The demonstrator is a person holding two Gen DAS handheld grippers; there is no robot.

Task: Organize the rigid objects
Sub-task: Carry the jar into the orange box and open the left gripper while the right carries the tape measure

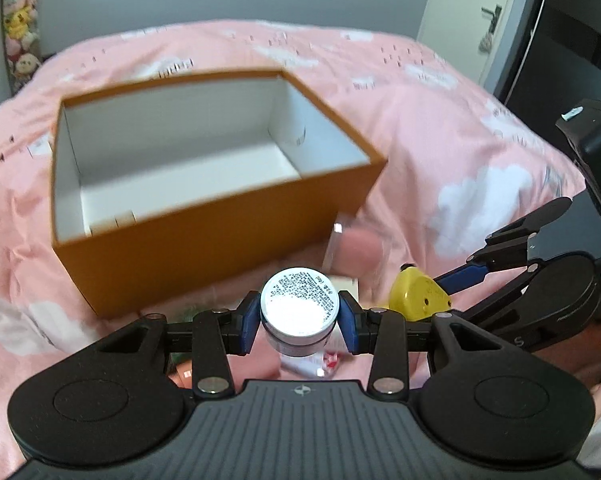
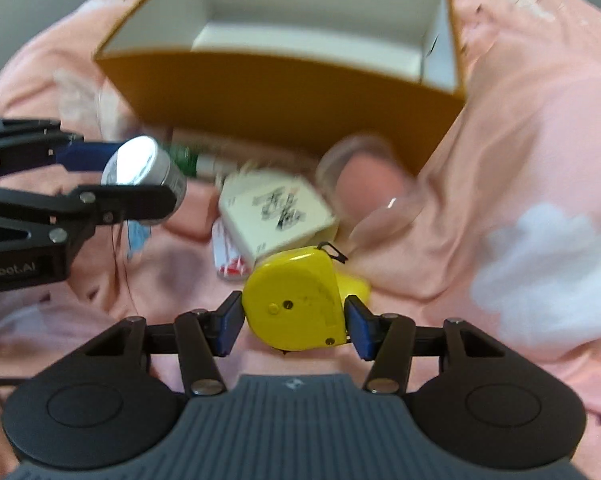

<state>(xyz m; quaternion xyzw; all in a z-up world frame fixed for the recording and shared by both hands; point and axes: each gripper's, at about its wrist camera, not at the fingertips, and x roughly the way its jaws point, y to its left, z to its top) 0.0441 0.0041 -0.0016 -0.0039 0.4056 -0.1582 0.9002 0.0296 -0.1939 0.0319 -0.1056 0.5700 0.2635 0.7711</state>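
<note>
Left tool [image 1: 299, 317] hides jar [image 1: 299, 304] body.

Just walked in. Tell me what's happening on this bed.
A person is tidying small items with two handheld grippers. The left gripper is clamped on a small round jar, and the right gripper is clamped on a yellow tape measure. An open orange box sits just beyond them on the pink bedspread, with nothing clearly visible in it. A white carton, a clear cup and a few other small items lie in front of the box.
</note>
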